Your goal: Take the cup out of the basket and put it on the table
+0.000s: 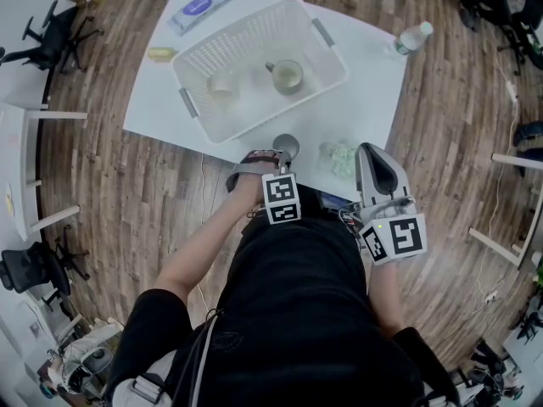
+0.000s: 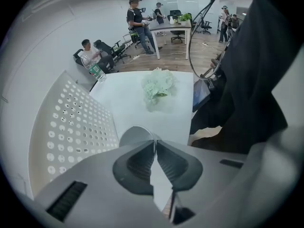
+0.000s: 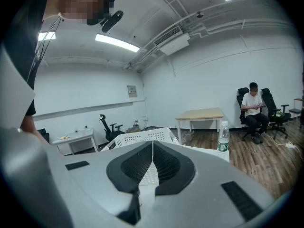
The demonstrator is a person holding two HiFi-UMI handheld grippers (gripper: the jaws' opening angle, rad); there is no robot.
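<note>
A white perforated basket stands on the white table. Inside it are a clear glass cup with a handle and a pale round object. A small grey cup stands on the table outside the basket's near wall. In the left gripper view this grey cup is right at my left gripper's tips, whose jaws are shut. I cannot tell whether they touch it. My right gripper is shut and holds nothing, at the table's near right edge, apart from the basket.
A crumpled green wad lies near the table's front right. A water bottle stands at the far right corner. A wipes pack and a yellow item lie at the far left. Office chairs, desks and people surround the table.
</note>
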